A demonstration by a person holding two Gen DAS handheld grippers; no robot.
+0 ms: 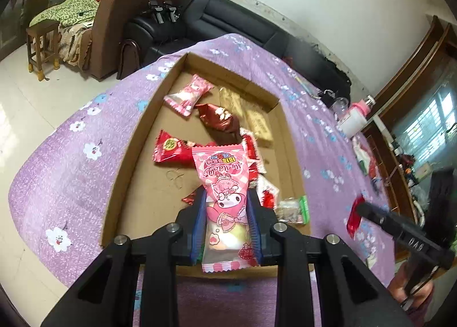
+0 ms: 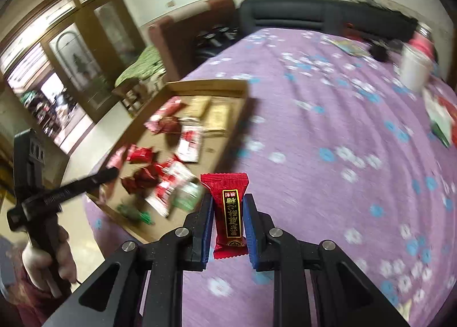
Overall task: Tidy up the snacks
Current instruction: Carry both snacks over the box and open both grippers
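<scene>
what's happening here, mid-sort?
A person holds a gripper in each hand, collecting snacks into a cardboard tray on a purple flowered tablecloth. The left gripper is shut on a pink My Melody packet above the tray, which already holds several wrapped snacks. The right gripper is shut on a red candy packet over the cloth, beside the tray.
</scene>
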